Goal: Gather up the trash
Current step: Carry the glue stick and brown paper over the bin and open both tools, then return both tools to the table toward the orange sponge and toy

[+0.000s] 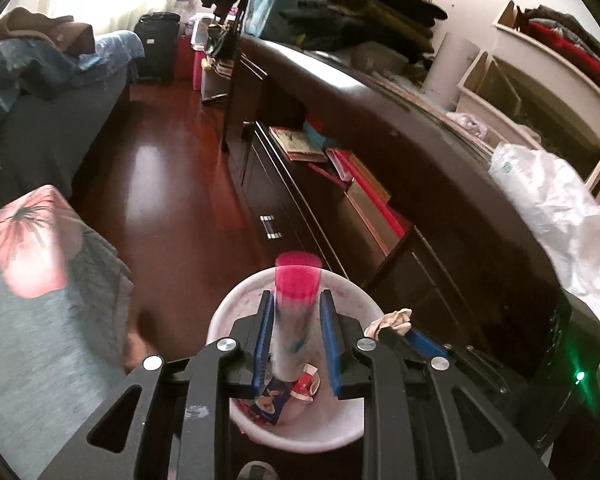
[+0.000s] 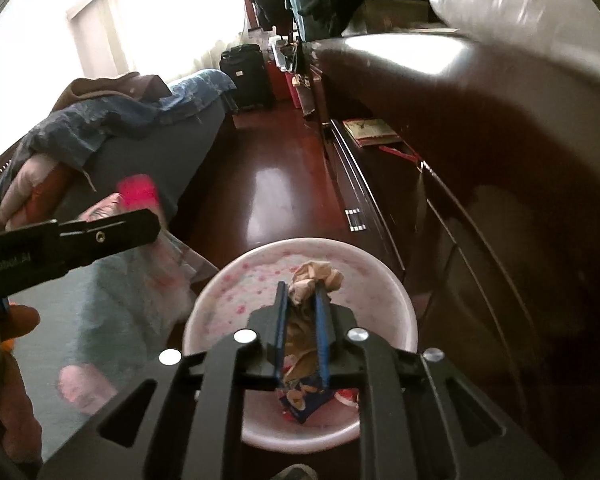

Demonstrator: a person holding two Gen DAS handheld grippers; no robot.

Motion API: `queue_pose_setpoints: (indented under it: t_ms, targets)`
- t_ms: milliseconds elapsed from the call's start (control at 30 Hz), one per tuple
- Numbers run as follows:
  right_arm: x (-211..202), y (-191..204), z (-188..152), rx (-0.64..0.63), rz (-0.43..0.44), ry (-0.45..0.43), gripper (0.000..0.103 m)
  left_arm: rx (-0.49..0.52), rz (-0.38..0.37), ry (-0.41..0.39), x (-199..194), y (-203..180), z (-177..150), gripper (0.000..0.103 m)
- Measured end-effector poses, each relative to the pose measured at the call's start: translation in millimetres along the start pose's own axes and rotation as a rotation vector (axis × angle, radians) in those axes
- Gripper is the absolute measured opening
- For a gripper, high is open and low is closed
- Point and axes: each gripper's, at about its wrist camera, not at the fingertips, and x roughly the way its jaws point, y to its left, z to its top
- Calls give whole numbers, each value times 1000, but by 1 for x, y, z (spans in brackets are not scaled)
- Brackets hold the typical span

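Note:
A white trash bin [image 1: 236,308] with pink dots stands on the floor under both grippers; it also shows in the right wrist view [image 2: 380,272]. Wrappers [image 1: 272,400] lie in its bottom. My left gripper [image 1: 296,304] has its jaws around a white tube with a pink cap [image 1: 296,280], blurred; small gaps show at the pads. My right gripper [image 2: 302,292] is shut on a crumpled beige paper [image 2: 314,278] above the bin. That paper also shows in the left wrist view [image 1: 392,320]. The left gripper's side [image 2: 100,236] and pink cap [image 2: 138,194] show in the right wrist view.
A dark wooden cabinet [image 1: 400,136] with drawers and books runs along the right. A white plastic bag [image 1: 548,208] lies on its top. A bed with a floral cover [image 1: 36,264] is at the left. Red-brown floor [image 1: 164,184] lies between. A black suitcase [image 1: 156,46] stands far back.

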Motion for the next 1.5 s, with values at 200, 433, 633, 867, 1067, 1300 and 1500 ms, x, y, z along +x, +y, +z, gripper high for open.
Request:
queue_pose_setpoints:
  t_ms: [200,433,633,867,1067,1300,1500]
  targets:
    - [22,-8,-5,6,-13,19,37,-11,-7,4,16,2,4,57]
    - [16,-1,-4,-9,-9,11,48,-28,5,-29,0,6,4,69]
    - [-12,18,-4,-22,15,-8,53,-20,64,-66,-32,10,1,74]
    - [-62,60,-10,-52,82,-39,66,-37,187,-113,-87,32,-13,83]
    - [-96,111,-20,-106,165,-45,78,-81,315,-127,-130,67,-36,91]
    - [-106,169,-34,-191,240,-5,79,-209,453,-96,-166,134,-70,97]
    - [-107,207,-44,-254,272,21,79,-339,539,-43,-173,191,-98,98]
